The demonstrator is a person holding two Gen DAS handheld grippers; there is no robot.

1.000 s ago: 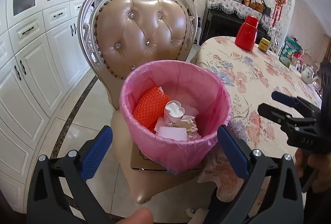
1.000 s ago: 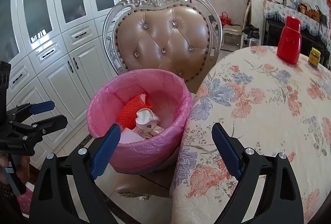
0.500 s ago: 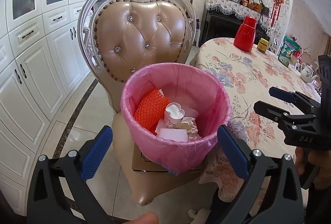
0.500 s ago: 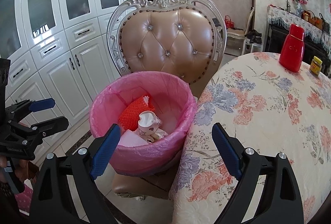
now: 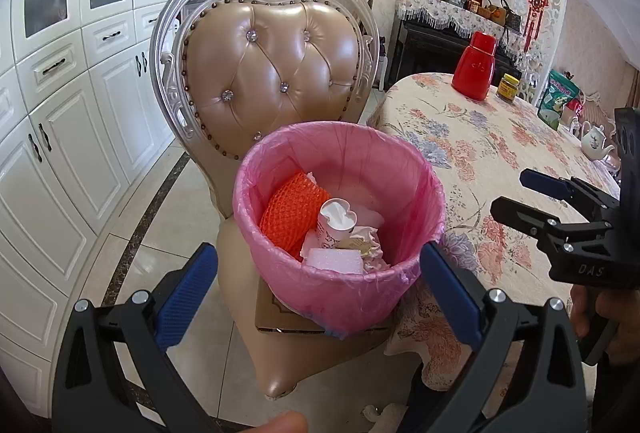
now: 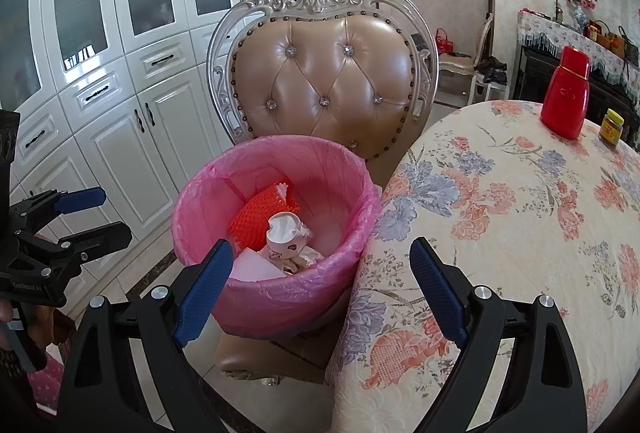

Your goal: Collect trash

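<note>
A bin lined with a pink bag point(image 5: 416, 189) point(image 6: 344, 169) stands on a cardboard box point(image 5: 280, 317) on the seat of an ornate chair point(image 5: 276, 73) point(image 6: 332, 73). Inside lie an orange foam net point(image 5: 288, 209) point(image 6: 256, 217), a crushed paper cup point(image 5: 336, 223) point(image 6: 286, 235), a white foam block point(image 5: 334, 260) and crumpled paper. My left gripper point(image 5: 316, 285) point(image 6: 94, 215) is open, just short of the bin's near rim. My right gripper point(image 6: 320, 273) point(image 5: 520, 193) is also open and holds nothing, beside the bin at the table's edge.
A round table with a floral cloth point(image 5: 500, 161) point(image 6: 520, 201) touches the bin's right side. On it stand a red flask point(image 5: 474, 67) point(image 6: 566, 95), a small yellow-lidded jar point(image 5: 508, 85) point(image 6: 611, 127) and a white teapot point(image 5: 596, 141). White cabinets point(image 5: 60, 93) point(image 6: 120, 73) line the left wall.
Both grippers have drawn back and risen slightly, so the bin sits lower and a bit farther in both views. Both stay open.
</note>
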